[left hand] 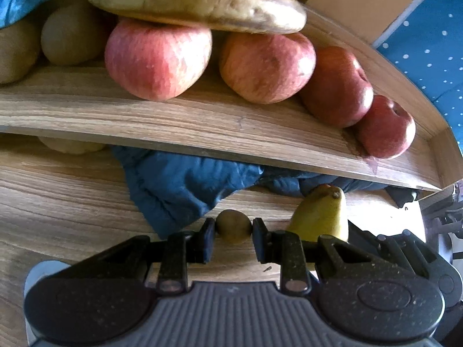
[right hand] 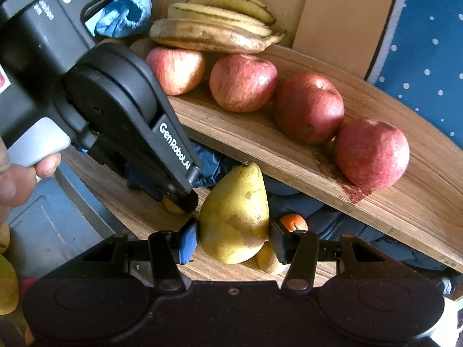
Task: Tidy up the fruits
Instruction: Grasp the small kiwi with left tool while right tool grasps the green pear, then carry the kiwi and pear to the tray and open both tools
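Note:
On the lower wooden shelf (left hand: 58, 202) my left gripper (left hand: 233, 227) is shut on a small brown kiwi (left hand: 233, 228). Its pads press the kiwi's two sides. Just to the right stands a yellow-green pear (left hand: 321, 217). The right wrist view shows my right gripper (right hand: 233, 232) shut on that pear (right hand: 234, 208), which stands upright with its stem end up. My left gripper (right hand: 182, 201) reaches down close to the pear's left, with the kiwi (right hand: 172, 206) half hidden under its tips.
The upper shelf (right hand: 289, 156) carries several red apples (right hand: 243, 82), bananas (right hand: 214, 26) and round brown fruit (left hand: 72, 37). A blue cloth (left hand: 179, 182) lies behind the pear. An orange (right hand: 293, 222) sits beside my right finger. A hand (right hand: 17, 179) holds the left gripper.

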A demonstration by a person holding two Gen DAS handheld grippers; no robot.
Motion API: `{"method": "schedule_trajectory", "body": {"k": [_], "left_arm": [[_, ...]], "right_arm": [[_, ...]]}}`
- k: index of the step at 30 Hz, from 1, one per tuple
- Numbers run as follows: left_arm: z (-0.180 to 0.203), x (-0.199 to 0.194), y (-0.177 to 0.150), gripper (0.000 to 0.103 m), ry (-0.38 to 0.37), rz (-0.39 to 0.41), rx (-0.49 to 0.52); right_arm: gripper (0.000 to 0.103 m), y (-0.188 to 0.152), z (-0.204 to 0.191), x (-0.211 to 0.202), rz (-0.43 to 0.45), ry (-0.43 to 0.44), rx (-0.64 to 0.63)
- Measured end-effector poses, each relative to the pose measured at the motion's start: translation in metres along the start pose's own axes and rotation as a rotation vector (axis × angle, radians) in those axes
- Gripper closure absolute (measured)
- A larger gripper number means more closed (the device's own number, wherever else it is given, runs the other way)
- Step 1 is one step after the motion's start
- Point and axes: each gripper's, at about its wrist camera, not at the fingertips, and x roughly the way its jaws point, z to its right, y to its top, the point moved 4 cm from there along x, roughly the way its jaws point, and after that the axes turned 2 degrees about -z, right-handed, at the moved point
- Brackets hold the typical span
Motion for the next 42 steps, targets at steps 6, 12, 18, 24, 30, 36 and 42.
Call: {"method": "schedule_trajectory", "body": {"k": [6,12,18,24,30,36,42], "left_arm": [[0.009,-0.01,-0.006,0.073,0.0,0.013,0.021],[0.018,-0.017,-0.023,0.073,0.003,0.021,0.043],[0.017,-0.025,-0.039,0.073,0.026,0.027,0.048],[0.007,-0.032,-0.06,0.073,0.043,0.01,0.029],[0.007,-0.033,-0.078,0.073,0.074,-0.017,0.042],[0.011,-0.034,-0.09,0.073,0.082,-0.034,0.057],[0.014,-0.035,-0.098,0.073,0.077,-0.043,0.054]], "right_arm": [[0.049,-0.005,-0.001,-0.025,0.026,-0.007,0.031],[0.049,-0.012,-0.005,-0.048,0.035,-0.01,0.058],[0.049,-0.023,-0.01,-0.066,0.041,-0.012,0.075],[0.049,-0.037,-0.015,-0.081,0.027,0.001,0.094],[0.049,-0.055,-0.024,-0.091,-0.012,0.028,0.117],[0.049,-0.074,-0.029,-0.096,-0.059,0.066,0.167],[0.049,-0.085,-0.033,-0.101,-0.09,0.084,0.174]]}}
